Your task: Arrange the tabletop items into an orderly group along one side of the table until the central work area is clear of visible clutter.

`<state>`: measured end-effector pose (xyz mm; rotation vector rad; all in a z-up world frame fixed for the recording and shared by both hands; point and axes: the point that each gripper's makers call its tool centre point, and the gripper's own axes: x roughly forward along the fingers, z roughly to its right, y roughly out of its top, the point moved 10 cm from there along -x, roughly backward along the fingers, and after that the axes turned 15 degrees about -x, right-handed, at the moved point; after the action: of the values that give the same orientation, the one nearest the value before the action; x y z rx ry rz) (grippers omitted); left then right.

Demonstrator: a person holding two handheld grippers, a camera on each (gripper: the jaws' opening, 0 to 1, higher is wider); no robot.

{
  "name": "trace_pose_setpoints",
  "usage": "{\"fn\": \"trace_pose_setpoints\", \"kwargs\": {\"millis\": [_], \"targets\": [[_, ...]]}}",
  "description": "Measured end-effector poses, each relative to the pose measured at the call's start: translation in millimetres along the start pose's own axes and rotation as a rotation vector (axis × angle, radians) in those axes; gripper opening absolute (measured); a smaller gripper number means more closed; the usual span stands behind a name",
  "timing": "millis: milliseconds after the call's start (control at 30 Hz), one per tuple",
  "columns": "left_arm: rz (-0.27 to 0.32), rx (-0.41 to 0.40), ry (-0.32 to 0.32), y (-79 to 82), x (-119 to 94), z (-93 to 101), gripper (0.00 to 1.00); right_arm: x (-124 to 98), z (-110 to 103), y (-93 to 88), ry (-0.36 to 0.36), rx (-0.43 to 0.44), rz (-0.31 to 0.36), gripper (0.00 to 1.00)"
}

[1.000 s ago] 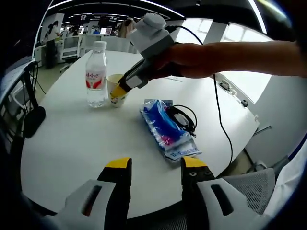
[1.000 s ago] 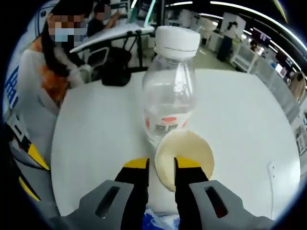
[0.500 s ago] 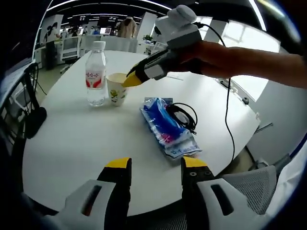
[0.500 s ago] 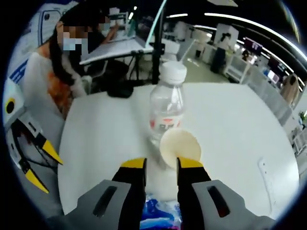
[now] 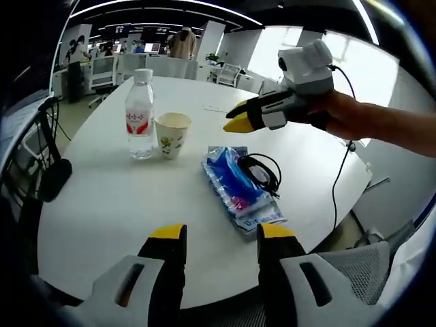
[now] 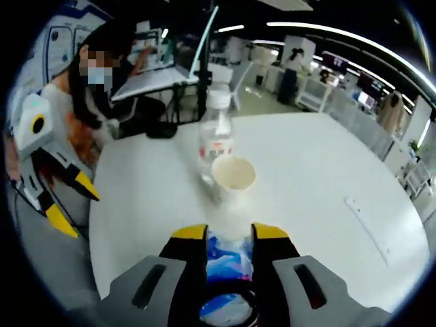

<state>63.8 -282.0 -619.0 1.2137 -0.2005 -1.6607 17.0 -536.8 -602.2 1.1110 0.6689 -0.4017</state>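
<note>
Round table (image 5: pixel 102 204): smooth, matt white top with faint sheen. Water bottle (image 5: pixel 139 114): clear, glossy plastic, white plastic cap, printed red-and-white label. Paper cup (image 5: pixel 172 135): matt cream paper with a small printed motif; pale, unglazed-looking interior in the right gripper view (image 6: pixel 233 174). Tissue pack (image 5: pixel 240 185): crinkled, shiny blue plastic film. Coiled cable (image 5: pixel 259 170): black, slightly glossy sheath. Right gripper (image 5: pixel 235 122): matt grey plastic body, yellow tips.

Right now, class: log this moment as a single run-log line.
right gripper: open, empty, above table | left gripper: open, empty | paper cup: upright beside water bottle | blue packet: mid-table, black cable on it
</note>
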Motion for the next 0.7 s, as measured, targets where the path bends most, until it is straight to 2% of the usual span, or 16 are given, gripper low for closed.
{"fn": "trace_pose_setpoints", "kwargs": {"millis": [200, 333, 567, 700], "targets": [[0.007, 0.007, 0.000, 6.5, -3, 0.2, 0.40, -28, -10, -48.6, -0.042, 0.092, -0.059, 0.22], [0.007, 0.007, 0.007, 8.1, -3, -0.5, 0.40, -43, -14, -73.7, -0.079, 0.166, -0.084, 0.22], [0.007, 0.005, 0.005, 9.3, -2, 3.0, 0.40, -55, -21, -102.6, -0.121, 0.289, -0.100, 0.21], [0.006, 0.003, 0.004, 8.5, -3, 7.2, 0.40, -61, -31, -117.5, -0.160, 0.400, -0.086, 0.21]]}}
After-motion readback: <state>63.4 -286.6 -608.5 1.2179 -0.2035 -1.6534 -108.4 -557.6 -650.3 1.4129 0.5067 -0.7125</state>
